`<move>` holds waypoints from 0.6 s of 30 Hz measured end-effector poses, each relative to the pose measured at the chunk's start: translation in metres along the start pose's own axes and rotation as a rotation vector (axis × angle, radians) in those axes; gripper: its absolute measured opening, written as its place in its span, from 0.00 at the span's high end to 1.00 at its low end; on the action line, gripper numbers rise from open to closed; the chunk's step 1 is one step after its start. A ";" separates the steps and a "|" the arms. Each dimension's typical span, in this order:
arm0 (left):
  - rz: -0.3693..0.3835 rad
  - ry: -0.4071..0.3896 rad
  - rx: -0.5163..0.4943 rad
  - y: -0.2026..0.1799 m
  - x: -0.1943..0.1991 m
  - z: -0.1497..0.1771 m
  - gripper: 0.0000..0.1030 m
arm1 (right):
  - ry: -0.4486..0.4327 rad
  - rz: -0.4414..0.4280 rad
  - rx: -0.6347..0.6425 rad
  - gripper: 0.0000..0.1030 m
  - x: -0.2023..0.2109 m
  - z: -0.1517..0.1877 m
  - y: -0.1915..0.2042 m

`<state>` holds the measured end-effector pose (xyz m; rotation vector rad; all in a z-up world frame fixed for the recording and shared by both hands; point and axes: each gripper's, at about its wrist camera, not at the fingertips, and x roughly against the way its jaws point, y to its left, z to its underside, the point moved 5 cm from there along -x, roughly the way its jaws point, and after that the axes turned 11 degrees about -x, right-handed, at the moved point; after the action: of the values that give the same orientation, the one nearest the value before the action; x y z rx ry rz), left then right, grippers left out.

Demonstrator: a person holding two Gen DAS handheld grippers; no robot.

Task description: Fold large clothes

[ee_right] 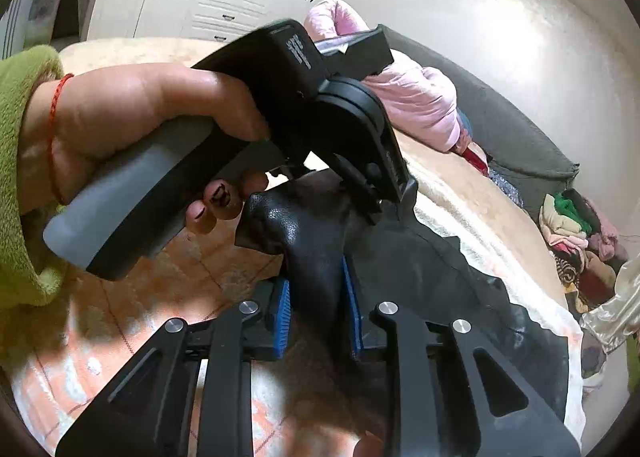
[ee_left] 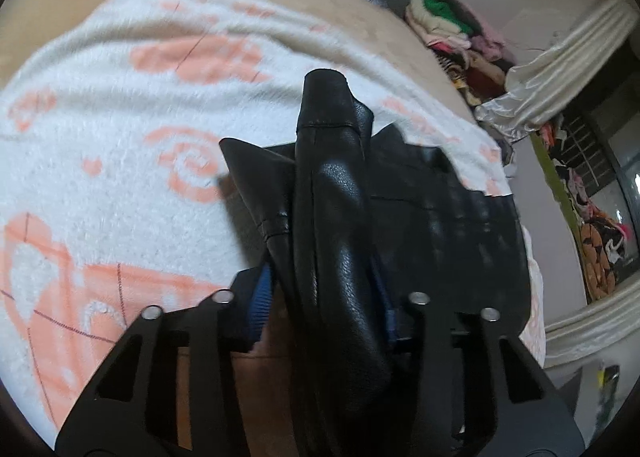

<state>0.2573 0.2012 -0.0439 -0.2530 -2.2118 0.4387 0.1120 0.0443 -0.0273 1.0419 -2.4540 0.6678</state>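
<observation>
Your left tool [ee_left: 320, 297] is clamped on a thick fold of the black leather garment [ee_left: 336, 193], its 2 blue pads [ee_left: 262, 305] pressed against the leather, which runs up toward 12 o'clock in the left wrist view. The rest of the garment spreads out toward 3 o'clock over the white-and-orange patterned blanket [ee_left: 120, 145] on the bed. Your right tool [ee_right: 318, 317] is likewise closed tight on a bunched ridge of the same garment [ee_right: 316, 257], blue pads [ee_right: 283, 317] gripping both sides. In the right wrist view your left hand [ee_right: 140, 117], in a green sleeve [ee_right: 20, 129], holds the other tool's handle at 10 o'clock, just above the leather. A pink quilt [ee_right: 416, 97] lies at 12 o'clock and a pile of clothes [ee_right: 576, 233] sits at 3 o'clock.
</observation>
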 end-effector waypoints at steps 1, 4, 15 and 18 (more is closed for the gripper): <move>-0.013 -0.021 -0.029 -0.010 0.006 -0.002 0.74 | -0.013 0.002 -0.004 0.80 0.005 -0.001 -0.003; -0.044 -0.080 -0.078 -0.036 0.022 -0.011 0.76 | -0.047 0.008 -0.023 0.81 0.019 -0.001 -0.010; -0.086 -0.123 -0.229 -0.158 0.031 -0.060 0.75 | -0.159 0.072 -0.232 0.84 0.092 0.001 -0.102; -0.102 -0.113 -0.269 -0.190 0.021 -0.066 0.73 | -0.170 0.085 -0.299 0.85 0.106 0.012 -0.127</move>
<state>0.2905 0.0485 0.0841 -0.2623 -2.3815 0.1007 0.1362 -0.0989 0.0528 0.9122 -2.6510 0.2314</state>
